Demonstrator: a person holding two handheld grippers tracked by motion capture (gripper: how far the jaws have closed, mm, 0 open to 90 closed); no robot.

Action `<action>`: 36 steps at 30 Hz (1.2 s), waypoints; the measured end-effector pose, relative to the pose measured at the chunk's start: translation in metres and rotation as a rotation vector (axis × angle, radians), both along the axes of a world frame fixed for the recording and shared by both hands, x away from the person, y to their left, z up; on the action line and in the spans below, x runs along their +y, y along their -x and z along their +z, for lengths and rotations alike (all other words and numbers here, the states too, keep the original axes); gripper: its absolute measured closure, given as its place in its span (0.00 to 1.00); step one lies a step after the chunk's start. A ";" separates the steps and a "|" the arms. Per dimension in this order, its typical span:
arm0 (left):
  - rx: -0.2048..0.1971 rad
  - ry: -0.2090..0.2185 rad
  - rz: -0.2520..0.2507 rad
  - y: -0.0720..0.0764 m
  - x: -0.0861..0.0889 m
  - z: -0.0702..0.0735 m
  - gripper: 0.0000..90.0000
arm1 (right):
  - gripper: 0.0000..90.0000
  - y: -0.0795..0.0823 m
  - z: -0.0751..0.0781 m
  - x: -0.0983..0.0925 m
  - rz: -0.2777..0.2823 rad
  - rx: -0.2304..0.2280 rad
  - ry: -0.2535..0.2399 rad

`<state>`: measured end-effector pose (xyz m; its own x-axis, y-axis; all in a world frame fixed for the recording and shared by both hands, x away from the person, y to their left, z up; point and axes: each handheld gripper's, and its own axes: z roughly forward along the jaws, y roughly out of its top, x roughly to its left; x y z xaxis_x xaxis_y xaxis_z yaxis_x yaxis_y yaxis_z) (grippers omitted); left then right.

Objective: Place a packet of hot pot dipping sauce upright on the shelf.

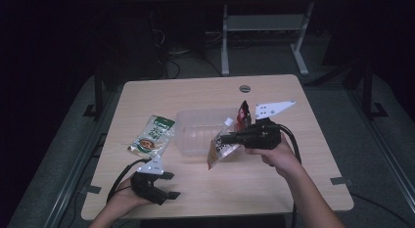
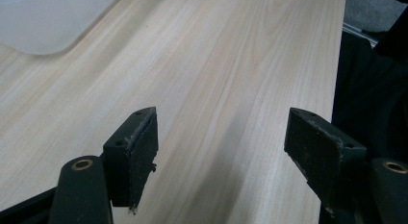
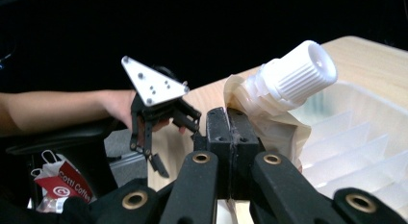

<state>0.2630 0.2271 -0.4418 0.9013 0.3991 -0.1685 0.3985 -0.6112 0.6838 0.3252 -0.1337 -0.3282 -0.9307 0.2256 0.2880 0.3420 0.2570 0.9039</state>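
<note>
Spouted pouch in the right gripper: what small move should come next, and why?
Probably carry the spouted pouch over the clear bin and lower it in: the right gripper is shut on it, lifted just beside the bin's near edge.

We see our right gripper with black fingers and brass-coloured rivets; pinched between those fingers is a spouted pouch, cream and translucent with dark print and red at its lower end, topped by a ribbed white cap just beside the fingertips. Our left gripper is black too, with a pale grey plate. Beneath its fingers the tabletop shows light wood grain. Beyond lie a frosted clear container and a green-and-white packet with a brown picture.
</note>
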 end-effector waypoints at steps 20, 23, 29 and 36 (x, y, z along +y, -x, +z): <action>-0.015 0.001 0.018 0.000 0.003 -0.002 0.24 | 1.00 -0.050 0.017 0.031 -0.013 -0.001 0.034; -0.011 -0.002 0.016 0.000 0.003 -0.002 0.24 | 1.00 -0.059 0.017 0.039 -0.014 -0.001 0.035; -0.010 -0.008 0.009 0.000 0.003 -0.003 0.24 | 1.00 -0.070 0.016 0.048 -0.013 -0.003 0.040; -0.006 -0.003 0.013 0.000 0.003 -0.004 0.24 | 1.00 -0.082 0.010 0.061 -0.021 0.011 0.061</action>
